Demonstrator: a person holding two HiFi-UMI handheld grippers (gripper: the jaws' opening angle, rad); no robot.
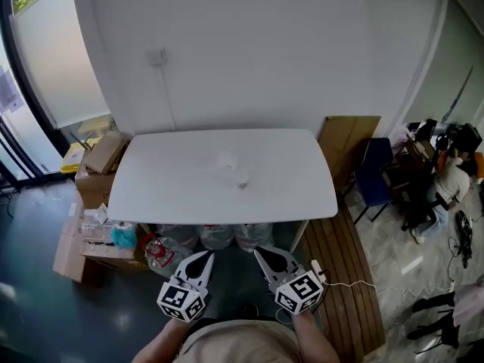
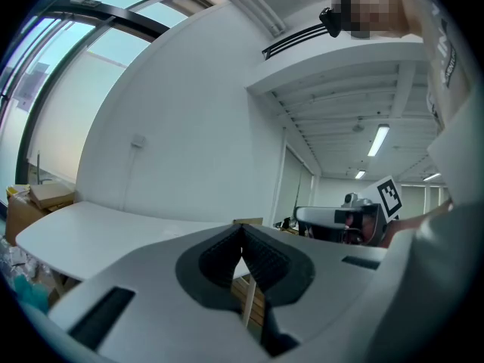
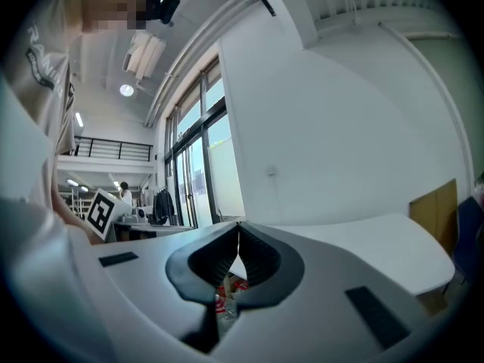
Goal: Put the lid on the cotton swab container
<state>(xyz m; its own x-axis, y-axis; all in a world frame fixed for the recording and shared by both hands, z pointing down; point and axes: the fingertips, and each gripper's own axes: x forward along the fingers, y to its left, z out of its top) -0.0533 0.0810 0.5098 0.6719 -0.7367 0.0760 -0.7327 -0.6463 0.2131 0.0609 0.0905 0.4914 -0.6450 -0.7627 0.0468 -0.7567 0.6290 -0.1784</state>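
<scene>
Two small pale, see-through items lie near the middle of the white table (image 1: 166,187): one (image 1: 227,159) farther back and one (image 1: 242,179) nearer me. They are too small to tell container from lid. Both grippers hang low in front of my body, well short of the table's near edge. The left gripper (image 1: 207,255) has its jaws pressed together with nothing between them, and its tips meet in the left gripper view (image 2: 241,226). My right gripper (image 1: 259,251) is likewise shut and empty, its tips touching in the right gripper view (image 3: 240,224).
Cardboard boxes (image 1: 102,156) stack up left of the table. Clear bags and bottles (image 1: 216,237) sit under its near edge. A wooden board (image 1: 349,136) and a blue chair (image 1: 373,166) stand at its right, with a seated person (image 1: 454,181) beyond.
</scene>
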